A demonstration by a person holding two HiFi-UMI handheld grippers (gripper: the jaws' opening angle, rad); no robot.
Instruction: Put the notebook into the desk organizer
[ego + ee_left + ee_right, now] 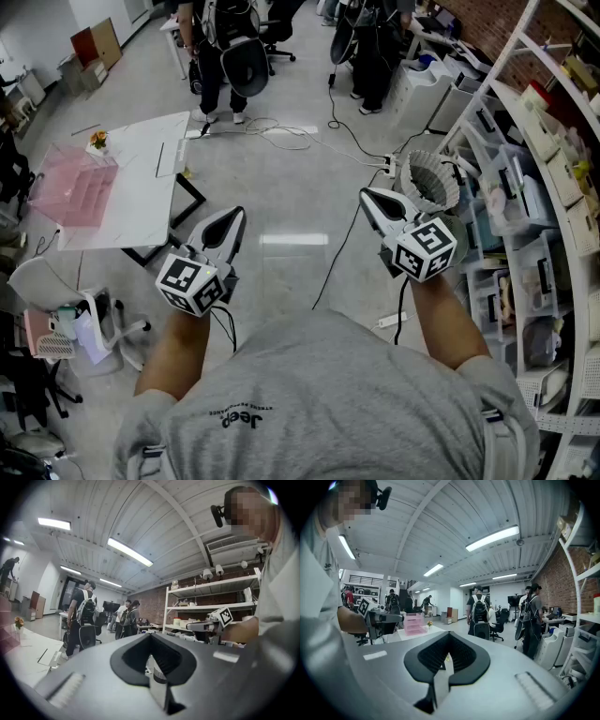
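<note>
Above grey floor [291, 187], holding left gripper [234, 216] and right gripper [367, 196] empty, jaws together, well apart from pink plastic desk organizer [73, 187].

A white table [141, 192] stands at the left on the grey floor [281, 197], with a small bunch of flowers [97, 141] near its far corner. Beyond it, people with backpacks [479, 609] stand by a black office chair [246, 62] — white cables [281, 131] loop across the floor nearby. White shelving [553, 225], crowded with bins, lines the right side — a brick wall [487, 28] rises behind it.
</note>
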